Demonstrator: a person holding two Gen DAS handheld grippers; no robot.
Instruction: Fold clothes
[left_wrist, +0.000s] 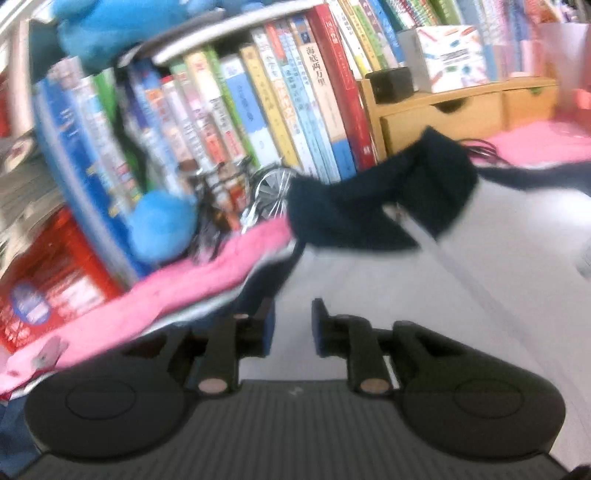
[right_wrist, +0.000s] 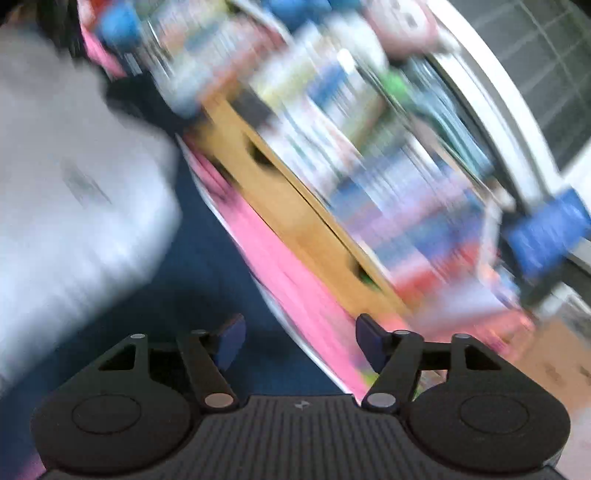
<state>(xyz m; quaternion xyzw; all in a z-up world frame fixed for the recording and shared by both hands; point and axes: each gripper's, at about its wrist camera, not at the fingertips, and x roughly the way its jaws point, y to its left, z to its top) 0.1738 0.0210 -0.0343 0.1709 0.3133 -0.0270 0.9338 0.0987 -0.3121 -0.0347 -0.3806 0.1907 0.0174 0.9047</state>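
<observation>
**Operator:** Left wrist view, nearest first: my left gripper (left_wrist: 293, 328) has its blue pads a narrow gap apart with nothing between them. It hangs over the white garment (left_wrist: 369, 280), which lies smooth and flat. Beyond it, the navy collar (left_wrist: 373, 206) is thick, ribbed and partly turned over.

**Inspector:** And the right?

**Operator:** My right gripper (right_wrist: 300, 341) stands wide and empty above a dark blue surface (right_wrist: 207, 258). The view is badly blurred, so I cannot tell whether that surface is cloth. A pale mass at left is probably the same garment.

**Inspector:** Advice for the step?

**Operator:** I judge a regrasp is due. I would slow down, pinch the hem edges level, and keep clear of the pink cloth (left_wrist: 155, 295) by the bookshelf (left_wrist: 258, 110).
</observation>
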